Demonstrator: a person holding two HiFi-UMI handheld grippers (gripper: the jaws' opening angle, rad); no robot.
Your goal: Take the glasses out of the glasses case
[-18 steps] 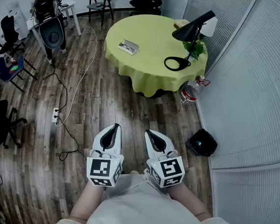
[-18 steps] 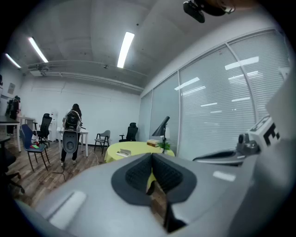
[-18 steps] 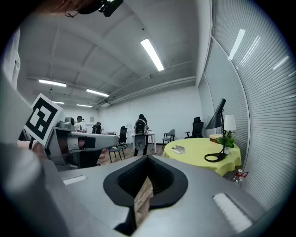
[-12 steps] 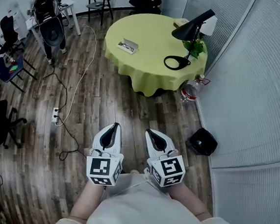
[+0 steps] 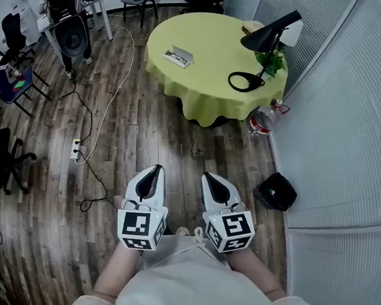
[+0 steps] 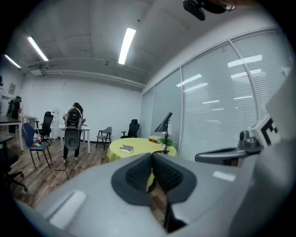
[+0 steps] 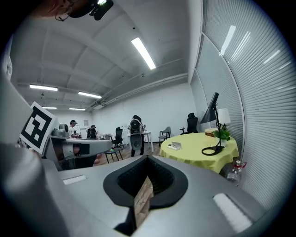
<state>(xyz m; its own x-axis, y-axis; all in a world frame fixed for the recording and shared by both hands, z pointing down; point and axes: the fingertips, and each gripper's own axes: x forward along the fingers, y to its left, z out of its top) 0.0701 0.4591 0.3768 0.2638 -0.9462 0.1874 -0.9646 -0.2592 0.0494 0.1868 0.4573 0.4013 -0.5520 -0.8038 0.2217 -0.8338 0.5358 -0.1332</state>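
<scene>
- The glasses case lies on the round table, which is covered by a yellow-green cloth. It sits toward the table's left edge as my head view shows it, and it is too small for me to see what it holds.
- A black desk lamp stands near the table's right edge, with a small green plant just beside it.
- My left gripper is well apart from the table, low over the wooden floor. Its own view shows the jaws brought together at the tips with nothing between them.
- My right gripper is just beside it, and its jaws are likewise closed and empty.
- A clear bottle stands on the floor at the table's foot, and a black bag lies by the blinds.
</scene>
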